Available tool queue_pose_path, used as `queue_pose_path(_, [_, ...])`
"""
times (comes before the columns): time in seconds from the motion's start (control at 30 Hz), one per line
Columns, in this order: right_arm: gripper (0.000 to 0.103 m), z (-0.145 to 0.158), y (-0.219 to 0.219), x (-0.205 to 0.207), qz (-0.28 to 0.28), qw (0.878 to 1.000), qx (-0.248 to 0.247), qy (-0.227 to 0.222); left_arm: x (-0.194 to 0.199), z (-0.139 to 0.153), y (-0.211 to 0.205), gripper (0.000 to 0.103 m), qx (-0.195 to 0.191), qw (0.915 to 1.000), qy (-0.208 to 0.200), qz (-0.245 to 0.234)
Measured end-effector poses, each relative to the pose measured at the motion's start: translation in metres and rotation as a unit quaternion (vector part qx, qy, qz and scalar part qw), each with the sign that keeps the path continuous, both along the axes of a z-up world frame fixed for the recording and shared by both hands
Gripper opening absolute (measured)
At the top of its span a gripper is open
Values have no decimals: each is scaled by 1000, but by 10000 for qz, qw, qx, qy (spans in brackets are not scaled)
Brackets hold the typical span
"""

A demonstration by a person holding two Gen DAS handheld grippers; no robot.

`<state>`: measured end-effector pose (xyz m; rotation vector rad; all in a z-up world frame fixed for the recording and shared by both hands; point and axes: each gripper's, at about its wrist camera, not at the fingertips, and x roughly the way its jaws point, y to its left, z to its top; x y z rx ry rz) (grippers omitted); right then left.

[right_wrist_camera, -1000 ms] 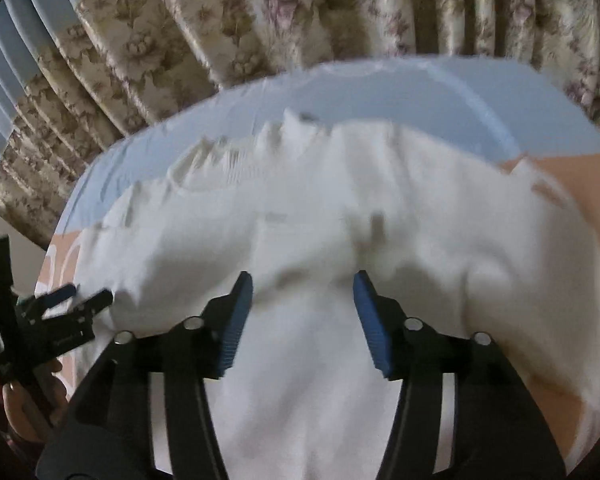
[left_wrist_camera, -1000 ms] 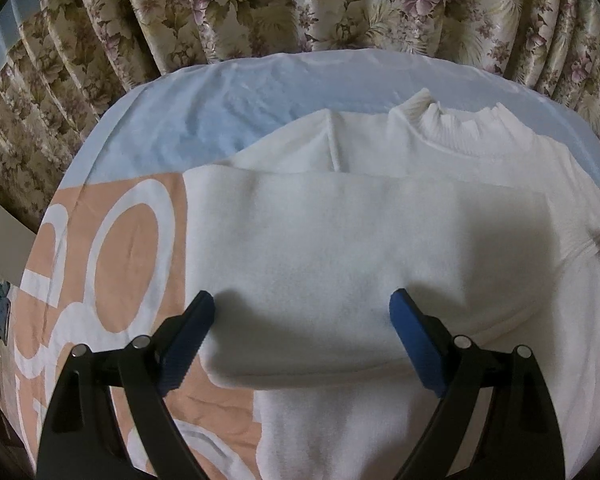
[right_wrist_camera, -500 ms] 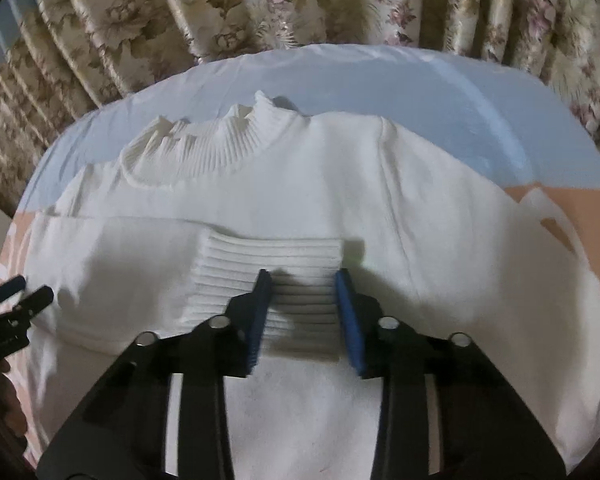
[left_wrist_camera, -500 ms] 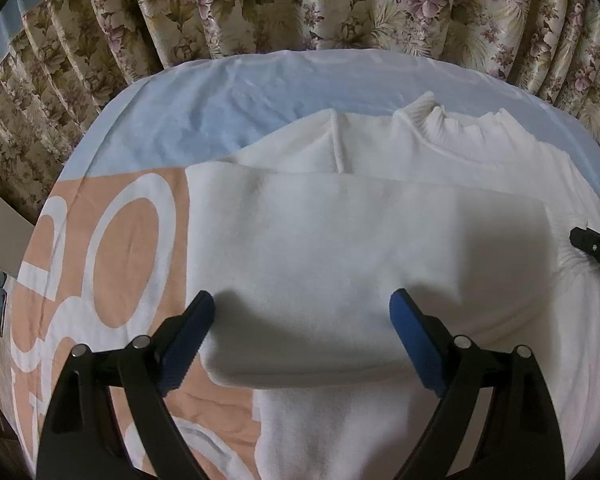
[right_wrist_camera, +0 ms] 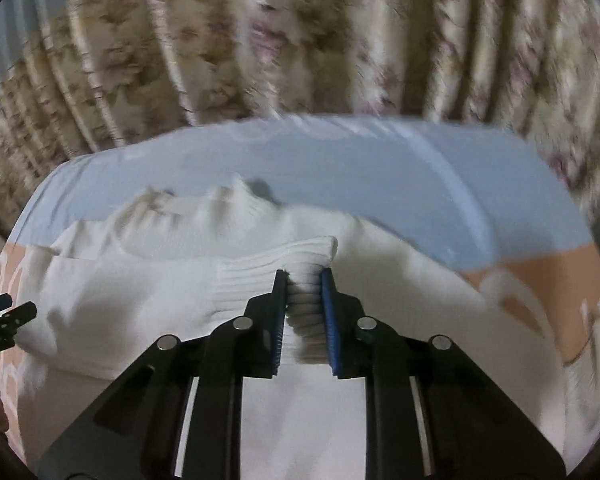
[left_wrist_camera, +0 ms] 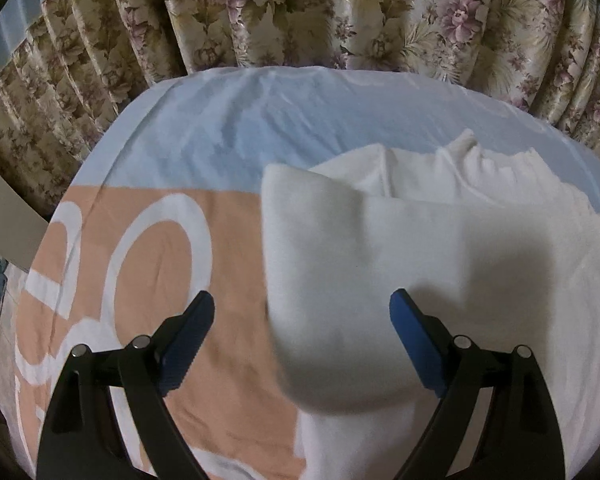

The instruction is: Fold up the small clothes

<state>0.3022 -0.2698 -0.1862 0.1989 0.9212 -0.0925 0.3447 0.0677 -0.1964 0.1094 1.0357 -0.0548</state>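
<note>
Right tool (right_wrist_camera: 304, 320) pinching ribbed cuff (right_wrist_camera: 260, 276) of white sweater (left_wrist_camera: 440, 260), sleeve drawn across chest. Left tool (left_wrist_camera: 302, 344) spread wide, hovering over folded sleeve edge, gripping nothing. Sweater flat on bed (left_wrist_camera: 148, 272), bare sheet far side and left. Floral curtain (left_wrist_camera: 300, 12) right behind.

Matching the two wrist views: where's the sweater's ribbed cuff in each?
Left wrist: ribbed cuff not visible; the folded sleeve runs off toward the right edge.
Right wrist: ribbed cuff at centre, pinched between the jaws of the right gripper.
Shared landmark: the sweater's ribbed collar, upper right in the left view, upper left in the right view.
</note>
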Motion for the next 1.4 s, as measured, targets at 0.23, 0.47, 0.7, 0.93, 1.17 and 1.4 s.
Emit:
queue_pose_path(0.23, [19, -10, -9, -8, -40, 9994, 288, 182, 16, -11, 6, 91, 292, 9995, 40, 63])
queue_pose_path(0.47, [26, -3, -13, -22, -196, 9997, -148, 6, -6, 8, -1, 91, 503, 9985, -193, 16])
queue_pose_path(0.7, [26, -17, 7, -30, 238, 9984, -474, 220, -27, -8, -40, 91, 372, 9985, 24, -400])
queue_pose_path(0.93, [37, 27, -33, -69, -40, 9996, -18, -289, -50, 14, -62, 91, 388, 9979, -30, -511])
queue_pose_path(1.17, [56, 41, -99, -138, -914, 9945, -417, -307, -51, 35, -96, 92, -200, 9966, -105, -793])
queue_pose_path(1.4, [58, 17, -164, -178, -2042, 9784, -322, 75, -54, 29, -134, 92, -127, 9936, -33, -1126])
